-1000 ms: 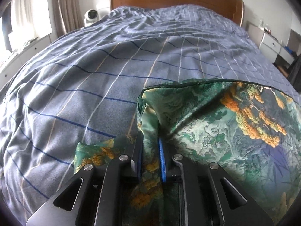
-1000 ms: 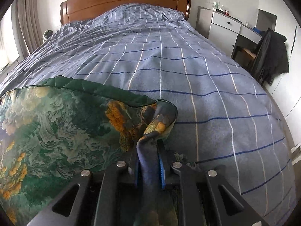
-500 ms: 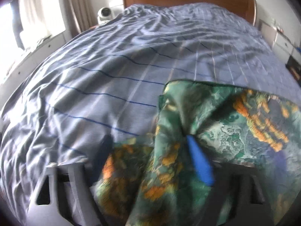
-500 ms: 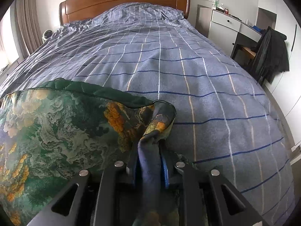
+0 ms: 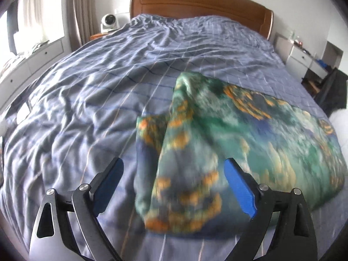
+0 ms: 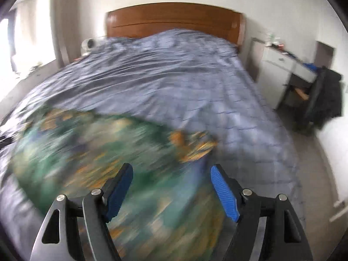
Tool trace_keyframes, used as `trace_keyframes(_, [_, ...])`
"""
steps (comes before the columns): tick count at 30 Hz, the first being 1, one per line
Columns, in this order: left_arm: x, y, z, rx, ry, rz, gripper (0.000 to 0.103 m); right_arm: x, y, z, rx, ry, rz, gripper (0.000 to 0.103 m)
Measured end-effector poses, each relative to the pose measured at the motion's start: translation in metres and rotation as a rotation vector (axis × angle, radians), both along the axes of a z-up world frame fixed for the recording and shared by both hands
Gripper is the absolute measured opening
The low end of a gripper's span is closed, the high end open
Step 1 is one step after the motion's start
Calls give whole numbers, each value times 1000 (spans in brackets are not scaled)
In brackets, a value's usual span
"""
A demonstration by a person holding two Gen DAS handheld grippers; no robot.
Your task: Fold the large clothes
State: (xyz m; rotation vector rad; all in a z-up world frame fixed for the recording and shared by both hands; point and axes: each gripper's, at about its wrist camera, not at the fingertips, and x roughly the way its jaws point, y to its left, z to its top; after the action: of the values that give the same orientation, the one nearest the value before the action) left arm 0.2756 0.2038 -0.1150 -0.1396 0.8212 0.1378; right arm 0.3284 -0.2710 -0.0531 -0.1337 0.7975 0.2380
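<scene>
A large green garment (image 5: 250, 134) with orange and blue print lies folded on the blue checked bedcover (image 5: 97, 91). In the left wrist view my left gripper (image 5: 174, 169) hangs above the garment's left end, its jaws opening wide, pads clear of the cloth. In the right wrist view, blurred by motion, the garment (image 6: 97, 152) spreads below and left of my right gripper (image 6: 171, 178). Its jaws are opening too, with no cloth pinched between the blue pads.
A wooden headboard (image 5: 195, 2) stands at the far end. A small white camera (image 5: 109, 20) sits left of it. White drawers (image 6: 282, 65) and a chair with dark clothing (image 6: 326, 95) stand beside the bed on the right.
Both grippers let go of the garment's corners, opened and pulled up and back. The released cloth dropped onto the folded garment on the bed.
</scene>
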Motion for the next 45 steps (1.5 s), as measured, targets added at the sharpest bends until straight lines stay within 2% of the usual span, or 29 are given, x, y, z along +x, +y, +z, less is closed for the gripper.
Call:
trace_keyframes(3, [-10, -4, -5, -5, 20, -7, 94, -39, 10, -17, 70, 91, 99, 76])
trace_keyframes(5, [-14, -13, -7, -4, 44, -27, 94, -55, 12, -44, 44, 161, 114, 76])
trace_keyframes(7, [-16, -25, -1, 19, 43, -53, 94, -61, 7, -69, -47, 183, 55, 76])
trace_keyframes(8, [-17, -31, 3, 31, 35, -67, 94, -66, -2, -72, -46, 167, 14, 76])
trace_keyframes(11, [-18, -54, 17, 41, 5, -129, 95, -78, -23, -60, -9, 127, -123, 76])
trace_keyframes(13, [-10, -80, 27, 36, -9, -196, 97, -90, -28, -49, 11, 84, -166, 76])
trace_keyframes(15, [5, -105, 33, 29, -10, -259, 97, -105, -28, -39, 55, 35, -159, 76])
trace_keyframes(17, [36, -139, 37, 29, 12, -349, 98, -119, -23, -35, 91, -6, -135, 76])
trace_keyframes(19, [64, -161, 36, 65, 22, -374, 98, -137, -14, -40, 121, -41, -102, 76])
trace_keyframes(23, [116, -194, 26, 80, 67, -389, 98, -156, -2, -65, 154, -9, -87, 76])
trace_keyframes(26, [136, -207, 2, 99, 138, -381, 98, -166, -5, -86, 171, 29, -97, 76])
trace_keyframes(29, [127, -208, -17, 123, 179, -375, 98, -176, -9, -101, 174, 61, -111, 76])
trace_keyframes(35, [67, -209, -17, 130, 111, -410, 98, -187, -19, -117, 191, 67, -125, 76])
trace_keyframes(38, [40, -211, -16, 148, 86, -426, 99, -187, -15, -121, 164, 60, -125, 76])
trace_keyframes(45, [20, -218, -21, 170, 81, -438, 100, -187, -12, -123, 139, 67, -153, 77])
